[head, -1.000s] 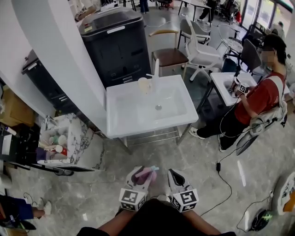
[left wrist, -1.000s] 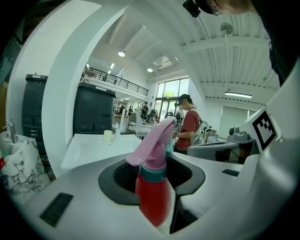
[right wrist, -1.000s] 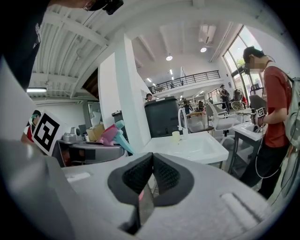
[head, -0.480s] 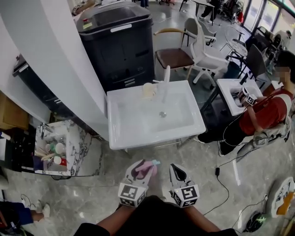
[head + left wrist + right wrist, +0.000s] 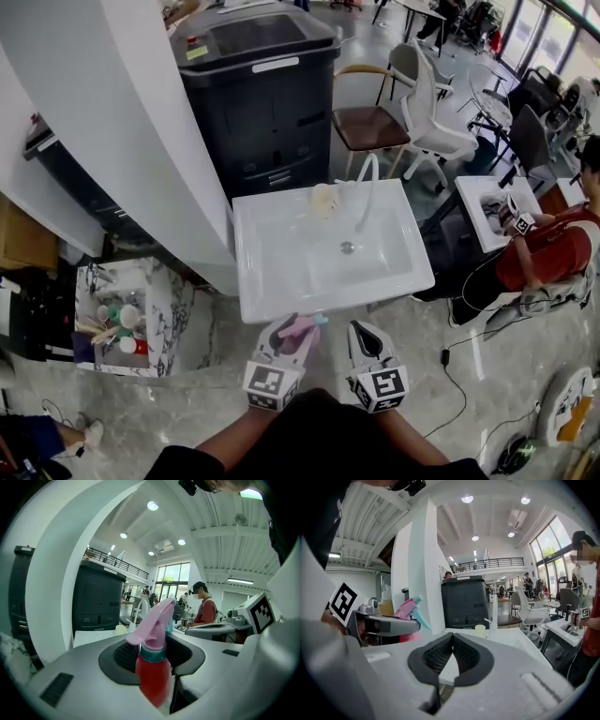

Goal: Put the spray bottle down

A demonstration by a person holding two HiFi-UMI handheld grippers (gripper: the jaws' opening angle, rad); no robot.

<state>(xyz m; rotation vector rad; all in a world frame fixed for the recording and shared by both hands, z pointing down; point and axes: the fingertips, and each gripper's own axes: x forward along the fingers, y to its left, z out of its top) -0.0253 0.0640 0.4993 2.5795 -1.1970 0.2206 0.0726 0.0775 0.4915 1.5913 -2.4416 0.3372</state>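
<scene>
The spray bottle (image 5: 300,330) has a red body, a teal collar and a pink trigger head. It stands upright between the jaws of my left gripper (image 5: 285,343), which is shut on its body (image 5: 153,677). My right gripper (image 5: 367,345) is beside it, shut with nothing between its pads (image 5: 452,641). From the right gripper view the bottle's pink head (image 5: 408,609) shows at the left. Both grippers hover just before the front rim of a white sink basin (image 5: 281,307).
On the basin stand a white faucet (image 5: 367,192) and a pale cup (image 5: 323,199). Behind it is a black cabinet (image 5: 258,84); a white wall (image 5: 103,131) and a marble shelf (image 5: 178,300) are left. Right: chairs (image 5: 375,127) and a seated person (image 5: 553,258).
Both grippers and the view have advanced toward the sink, whose front rim now lies right at the jaw tips. The bottle stays held in the left gripper.
</scene>
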